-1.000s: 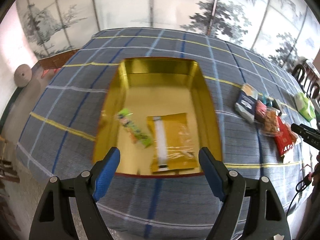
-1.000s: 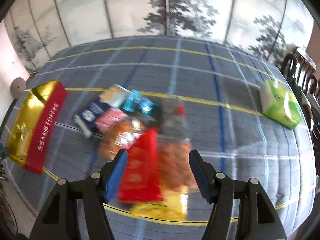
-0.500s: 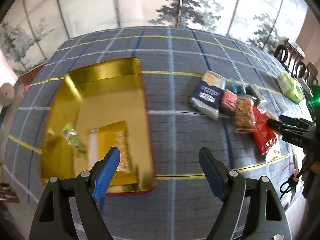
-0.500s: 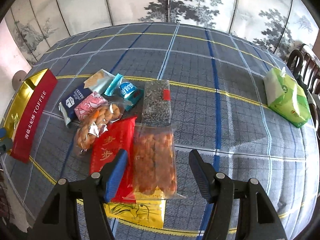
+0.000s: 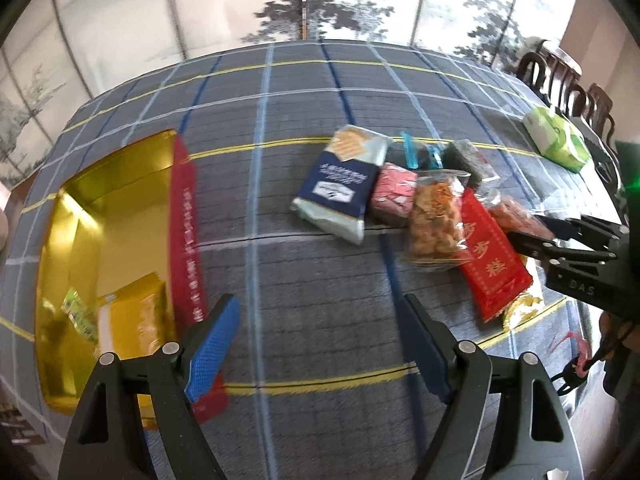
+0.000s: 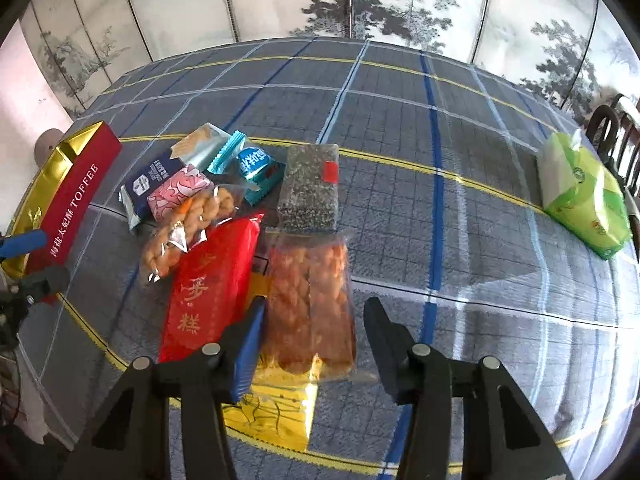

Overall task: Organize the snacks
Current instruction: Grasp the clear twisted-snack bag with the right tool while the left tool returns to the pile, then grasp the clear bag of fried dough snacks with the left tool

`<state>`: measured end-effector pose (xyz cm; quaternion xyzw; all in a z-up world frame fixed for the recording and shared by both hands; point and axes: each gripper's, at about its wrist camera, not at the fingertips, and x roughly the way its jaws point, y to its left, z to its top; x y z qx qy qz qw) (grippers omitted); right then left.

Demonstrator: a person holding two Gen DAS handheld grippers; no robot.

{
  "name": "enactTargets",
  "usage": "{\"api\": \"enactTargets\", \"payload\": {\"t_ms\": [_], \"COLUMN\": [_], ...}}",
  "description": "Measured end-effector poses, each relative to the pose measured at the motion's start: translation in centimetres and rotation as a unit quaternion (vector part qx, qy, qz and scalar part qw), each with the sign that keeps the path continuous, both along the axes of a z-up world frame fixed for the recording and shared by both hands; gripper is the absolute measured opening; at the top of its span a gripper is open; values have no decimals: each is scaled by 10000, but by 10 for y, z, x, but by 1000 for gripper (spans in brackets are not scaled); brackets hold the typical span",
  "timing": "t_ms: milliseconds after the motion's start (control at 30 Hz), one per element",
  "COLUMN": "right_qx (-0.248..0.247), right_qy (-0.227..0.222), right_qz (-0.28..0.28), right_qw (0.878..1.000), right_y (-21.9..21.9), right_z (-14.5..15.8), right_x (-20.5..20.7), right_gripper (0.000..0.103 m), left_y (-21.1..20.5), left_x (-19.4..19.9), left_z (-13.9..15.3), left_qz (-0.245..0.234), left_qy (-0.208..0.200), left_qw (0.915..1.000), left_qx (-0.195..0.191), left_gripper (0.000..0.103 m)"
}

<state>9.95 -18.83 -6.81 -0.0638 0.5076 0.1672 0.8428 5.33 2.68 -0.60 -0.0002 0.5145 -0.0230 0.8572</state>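
Progress is early. The gold-lined toffee tin with red outer walls [image 5: 100, 248] lies open at the table's left end and holds only two items: a flat yellow packet [image 5: 136, 316] and a small green wrapped sweet [image 5: 78, 314]. All other snacks lie clustered on the blue plaid tablecloth [image 6: 400, 128], well apart from the tin: a navy-and-silver biscuit pack [image 6: 160, 176], a pink patterned packet [image 6: 178, 192], a teal wrapped sweet [image 6: 256, 168], a dark speckled block in clear wrap [image 6: 310, 188], a clear bag of small fried twists [image 6: 184, 232], a red pouch with gold characters [image 6: 208, 292], and a yellow packet [image 6: 276, 412] beneath. My right gripper [image 6: 314, 344] is closing around the clear bag of large fried twists [image 6: 310, 304]; its jaws are not yet touching it. My left gripper [image 5: 320, 344] is spread wide, empty, over bare cloth. A green tissue pack [image 6: 584, 196] sits apart; I judge it no snack.
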Motion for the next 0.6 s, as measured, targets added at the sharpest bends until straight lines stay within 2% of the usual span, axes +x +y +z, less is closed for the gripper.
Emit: {"api": "enactTargets", "payload": {"t_ms": [33, 200, 433, 600], "right_qx": [19, 88, 159, -137], "right_qy": [10, -73, -196, -395], "right_qz": [3, 47, -385, -580], "right_qw": [10000, 9999, 9989, 9974], "right_y": [0, 0, -28, -40], "right_z": [0, 0, 0, -6], "right_x": [1, -1, -2, 5], "right_gripper": [50, 37, 37, 37], "left_y": [-3, -16, -29, -36], "left_x": [2, 11, 20, 28], "left_z": [0, -3, -9, -10], "left_qz": [-47, -211, -386, -438], "left_qy": [-13, -37, 44, 24], "left_qw": [10000, 9998, 9988, 9982], "left_qx": [-2, -49, -298, -415], "left_gripper": [78, 78, 78, 78]}}
